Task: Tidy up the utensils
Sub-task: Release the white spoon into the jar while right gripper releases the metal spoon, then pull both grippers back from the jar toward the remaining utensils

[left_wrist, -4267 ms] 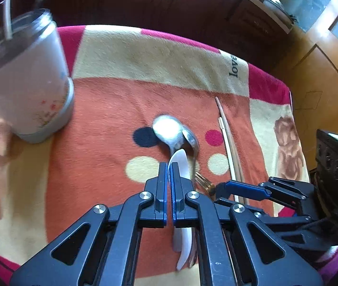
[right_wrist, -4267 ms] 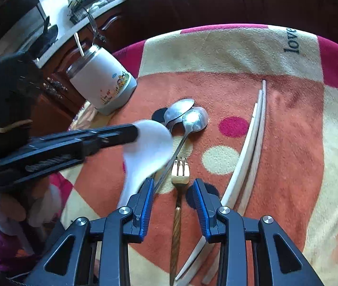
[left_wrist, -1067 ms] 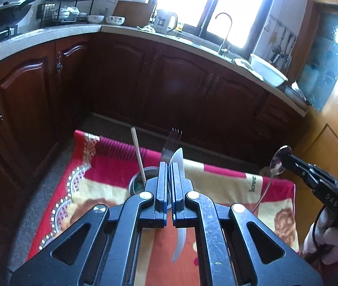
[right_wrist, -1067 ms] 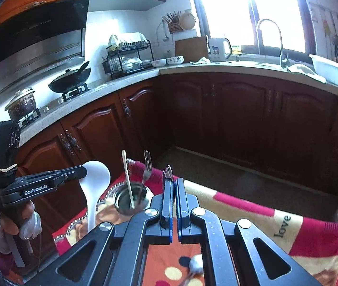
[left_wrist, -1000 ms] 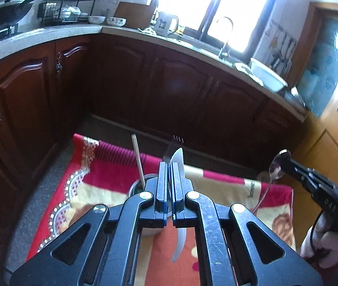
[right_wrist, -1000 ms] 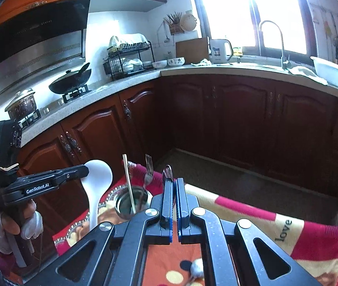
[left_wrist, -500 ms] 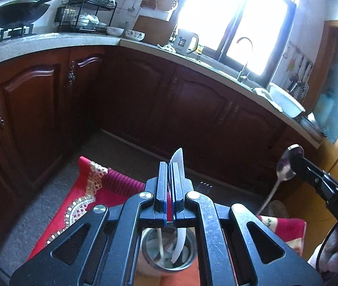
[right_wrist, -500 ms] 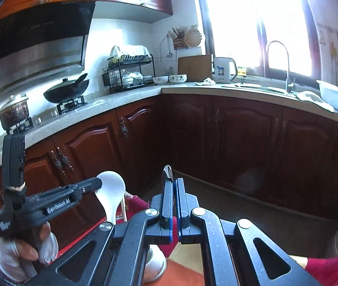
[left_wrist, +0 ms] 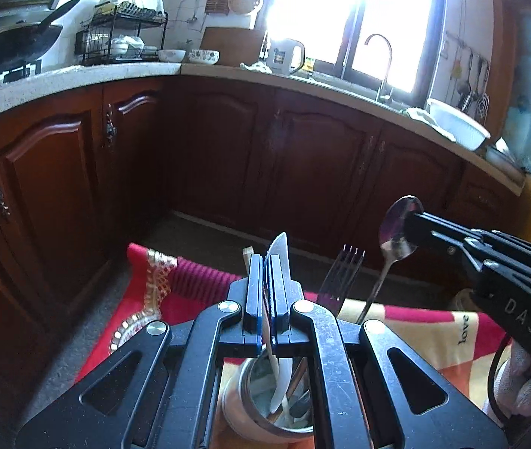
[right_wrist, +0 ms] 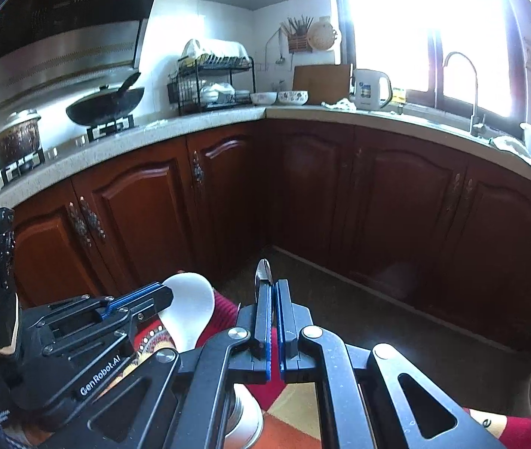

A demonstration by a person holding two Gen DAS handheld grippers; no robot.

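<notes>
In the left wrist view my left gripper (left_wrist: 265,262) is shut on a white spoon (left_wrist: 279,250), bowl end up. Its handle reaches down into the metal utensil cup (left_wrist: 250,411) just below the fingers. A fork (left_wrist: 342,275) and a wooden stick (left_wrist: 247,252) stand in that cup. To the right, my right gripper (left_wrist: 413,220) is shut on the bowl of a metal spoon (left_wrist: 396,230), whose handle hangs toward the cup's rim. The right wrist view shows the right gripper (right_wrist: 273,299), the metal spoon (right_wrist: 263,271) edge-on, the left gripper (right_wrist: 164,295), the white spoon (right_wrist: 190,310) and the cup (right_wrist: 246,422).
The cup stands on a red, orange and yellow cloth (left_wrist: 433,333) over the table. Dark wooden cabinets (right_wrist: 377,194) and a counter with a wok (right_wrist: 104,106), dish rack (right_wrist: 213,82), kettle (right_wrist: 370,88) and tap (right_wrist: 463,75) lie beyond. A gloved hand (left_wrist: 519,385) holds the right gripper.
Both grippers have come down and closer to the cup. The white spoon's handle now reaches deeper into it, and the metal spoon has moved in beside the fork.
</notes>
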